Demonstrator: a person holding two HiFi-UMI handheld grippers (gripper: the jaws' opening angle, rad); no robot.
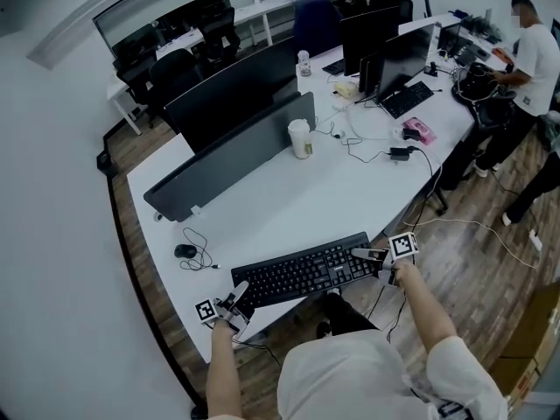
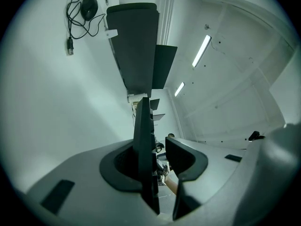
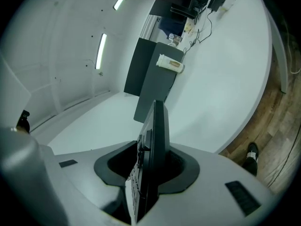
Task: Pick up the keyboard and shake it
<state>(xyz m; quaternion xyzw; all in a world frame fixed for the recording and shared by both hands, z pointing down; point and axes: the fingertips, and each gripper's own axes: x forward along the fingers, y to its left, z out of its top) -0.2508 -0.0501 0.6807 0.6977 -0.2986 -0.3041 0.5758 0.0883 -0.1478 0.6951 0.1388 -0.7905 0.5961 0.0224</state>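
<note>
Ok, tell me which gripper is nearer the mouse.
Left. The left gripper is at the keyboard's left end, near the mouse; the right gripper is at its right end, the whole keyboard between.

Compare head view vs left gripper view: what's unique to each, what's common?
Head view only: the whole keyboard lying at the desk's near edge, left gripper and right gripper at its ends, a cup, a person standing far right. Left gripper view only: its jaws stand apart, with a gap between one jaw and the keyboard's edge; ceiling lights. Both: keyboard, mouse, dark divider panel.
</note>
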